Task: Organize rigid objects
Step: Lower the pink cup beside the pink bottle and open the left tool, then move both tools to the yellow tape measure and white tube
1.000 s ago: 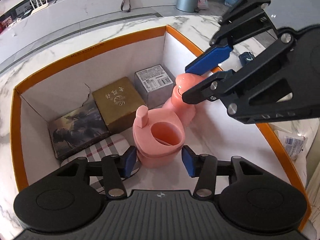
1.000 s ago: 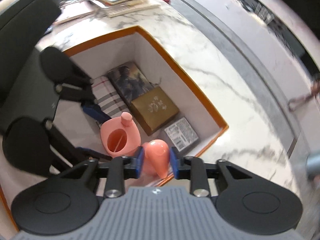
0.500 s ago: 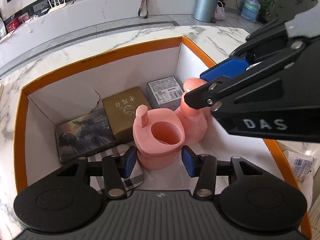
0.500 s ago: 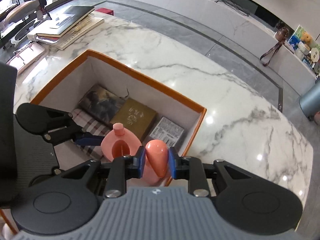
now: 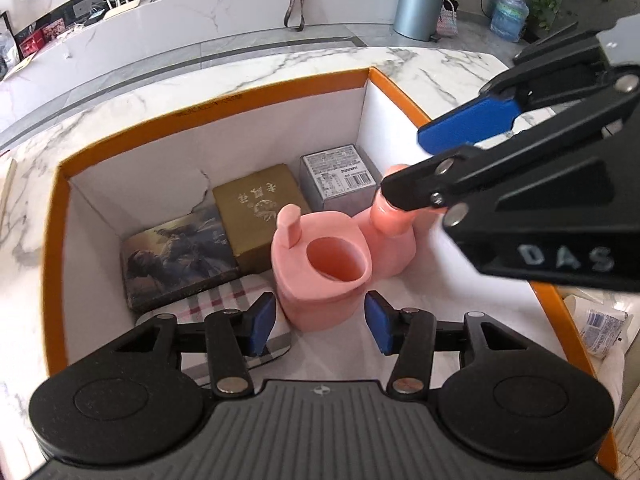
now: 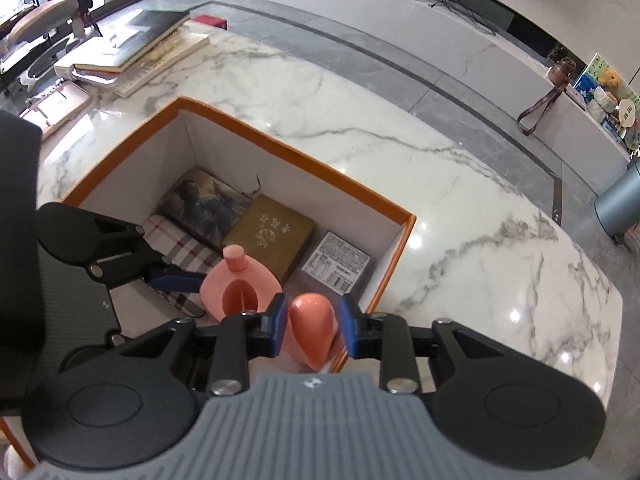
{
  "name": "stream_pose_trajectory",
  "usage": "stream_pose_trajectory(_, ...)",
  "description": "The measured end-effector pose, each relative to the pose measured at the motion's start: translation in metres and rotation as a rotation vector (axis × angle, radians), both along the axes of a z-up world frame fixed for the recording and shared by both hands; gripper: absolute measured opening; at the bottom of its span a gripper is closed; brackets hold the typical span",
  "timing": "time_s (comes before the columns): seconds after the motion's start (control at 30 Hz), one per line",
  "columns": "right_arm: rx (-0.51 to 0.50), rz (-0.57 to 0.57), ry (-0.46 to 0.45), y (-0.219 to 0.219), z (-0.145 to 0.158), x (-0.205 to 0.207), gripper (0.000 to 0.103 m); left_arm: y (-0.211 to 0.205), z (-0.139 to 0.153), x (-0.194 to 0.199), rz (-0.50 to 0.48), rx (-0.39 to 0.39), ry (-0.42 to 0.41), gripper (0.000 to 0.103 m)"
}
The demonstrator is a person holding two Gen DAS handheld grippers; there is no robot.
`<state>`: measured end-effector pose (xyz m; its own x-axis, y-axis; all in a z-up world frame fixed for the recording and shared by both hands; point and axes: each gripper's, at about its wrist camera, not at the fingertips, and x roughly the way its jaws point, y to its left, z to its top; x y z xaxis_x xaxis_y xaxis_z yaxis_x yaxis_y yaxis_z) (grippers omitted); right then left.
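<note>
Because the white-lined orange cardboard box (image 5: pixel 216 114) on the marble counter (image 6: pixel 460 184) collects rigid items, both pink plastic bottles stand inside: open-topped one (image 5: pixel 322 268) between the spread left gripper (image 5: pixel 320 322), rounded one (image 6: pixel 312 330) loosely flanked by the right gripper (image 6: pixel 313 326).

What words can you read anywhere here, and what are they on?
"DAS": white letters on the right hand-held gripper.
Gold box: gold characters, too blurred to read.
Grey box: label and barcode print too small to read.
Orange box: rim print blurred.
</note>
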<state>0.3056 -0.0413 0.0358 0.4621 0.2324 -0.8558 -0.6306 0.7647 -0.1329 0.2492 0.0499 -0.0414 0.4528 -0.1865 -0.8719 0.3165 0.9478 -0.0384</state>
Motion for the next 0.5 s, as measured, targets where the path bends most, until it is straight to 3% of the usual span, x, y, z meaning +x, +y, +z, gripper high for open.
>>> stream_pose_trajectory(0.23, 0.026, -0.022, -0.047, -0.011, 0.028, -0.016, 0.037, -0.002, 0.034, -0.024, -0.019, -0.004, -0.058, 0.061)
stream_pose_trajectory(0.5, 0.105, -0.117, -0.076, -0.068, 0.061, -0.056, 0.038, -0.028, 0.085, -0.069, -0.138, -0.047, -0.155, 0.057)
